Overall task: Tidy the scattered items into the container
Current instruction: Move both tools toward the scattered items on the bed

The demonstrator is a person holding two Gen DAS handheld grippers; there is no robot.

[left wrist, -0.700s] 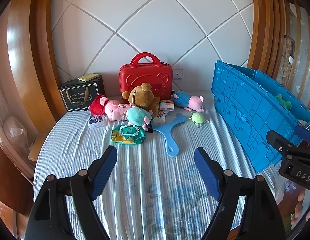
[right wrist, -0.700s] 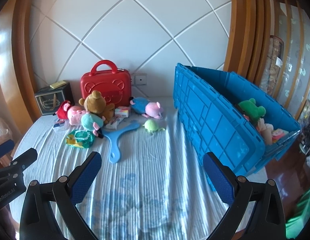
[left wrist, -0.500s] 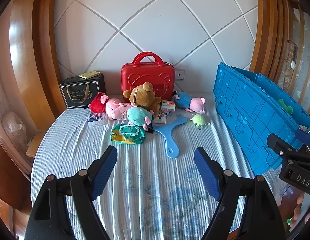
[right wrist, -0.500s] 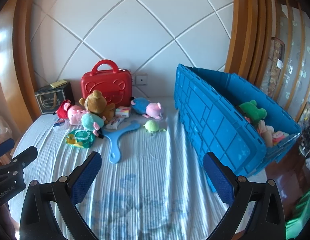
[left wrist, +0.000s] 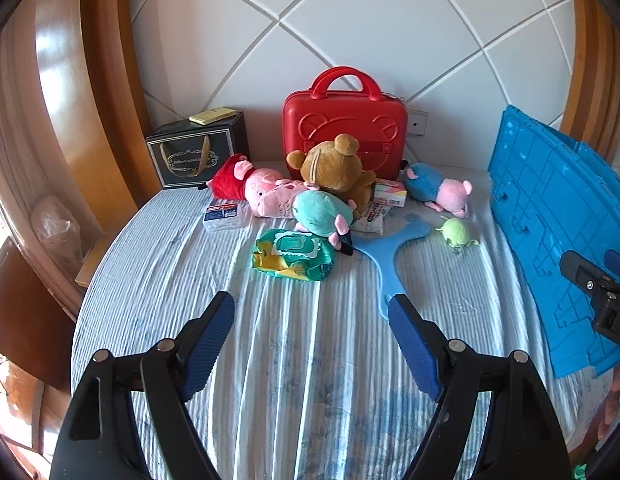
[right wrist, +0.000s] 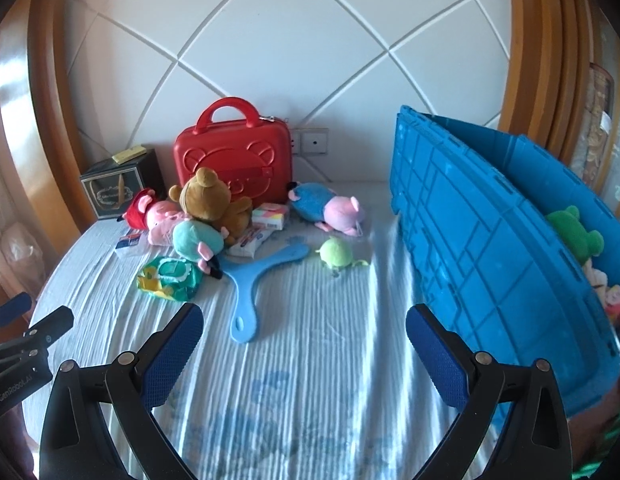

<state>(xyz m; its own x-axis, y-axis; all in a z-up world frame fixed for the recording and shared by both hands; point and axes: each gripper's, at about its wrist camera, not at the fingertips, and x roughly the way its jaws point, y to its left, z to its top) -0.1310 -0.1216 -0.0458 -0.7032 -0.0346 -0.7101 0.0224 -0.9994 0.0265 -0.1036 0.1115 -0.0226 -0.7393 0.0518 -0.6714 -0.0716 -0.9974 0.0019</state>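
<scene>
Toys lie scattered on a striped bedsheet: a brown bear [left wrist: 333, 168], a pink pig plush [left wrist: 266, 194], a teal plush [left wrist: 321, 214], a blue and pink plush [left wrist: 437, 192], a small green plush [left wrist: 453, 232], a green wipes pack [left wrist: 294, 256] and a blue boomerang [left wrist: 393, 256]. The blue crate [right wrist: 489, 240] stands at the right, with a green frog toy [right wrist: 575, 232] inside. My left gripper [left wrist: 311, 320] is open over bare sheet, short of the wipes pack. My right gripper [right wrist: 304, 332] is open too, near the boomerang's [right wrist: 250, 292] lower tip, holding nothing.
A red case [left wrist: 343, 128] leans on the white padded headboard, with a black gift box [left wrist: 196, 152] to its left. A small clear box [left wrist: 222, 214] and flat packets [left wrist: 389, 194] lie among the plush. Wooden bed frame curves along the left.
Both grippers have moved forward toward the toy pile, which now looks nearer and larger. Neither has taken hold of anything.
</scene>
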